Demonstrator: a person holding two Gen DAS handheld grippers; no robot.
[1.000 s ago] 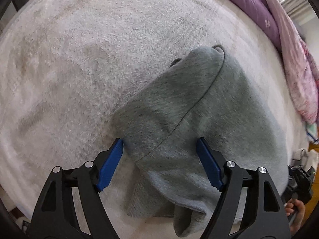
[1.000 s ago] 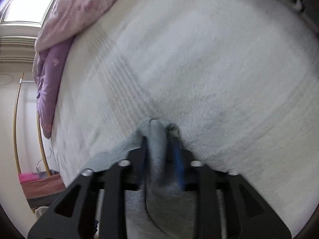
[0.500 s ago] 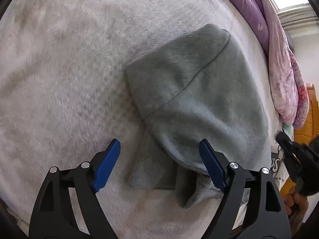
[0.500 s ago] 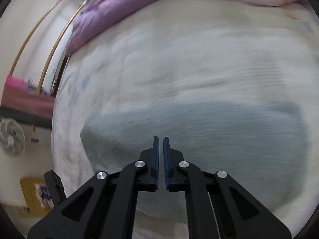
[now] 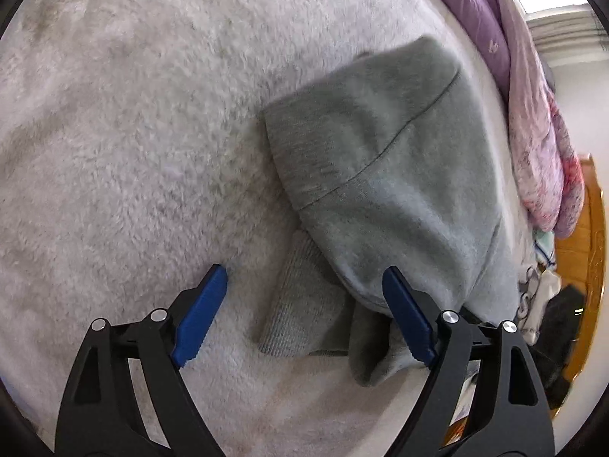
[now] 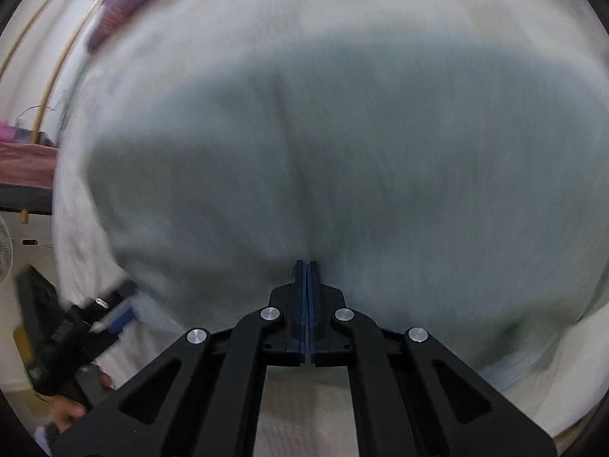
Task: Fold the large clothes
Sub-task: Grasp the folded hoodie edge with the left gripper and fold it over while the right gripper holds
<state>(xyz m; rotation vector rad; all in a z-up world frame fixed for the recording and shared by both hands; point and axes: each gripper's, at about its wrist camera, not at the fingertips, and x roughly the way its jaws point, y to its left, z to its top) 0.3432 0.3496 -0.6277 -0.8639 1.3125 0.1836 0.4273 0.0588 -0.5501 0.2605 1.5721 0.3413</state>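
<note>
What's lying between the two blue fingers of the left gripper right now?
In the left wrist view, the open left gripper frames the ribbed cuff of the grey sweatshirt, resting on the white fleece blanket.

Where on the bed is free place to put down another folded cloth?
The white fleece blanket lies bare left of the grey sweatshirt, and in front of the open left claw. Crowded: the right edge, where purple and pink bedding is heaped.

Right tool (image 6: 306, 266) now off garment (image 6: 342, 160).
</note>
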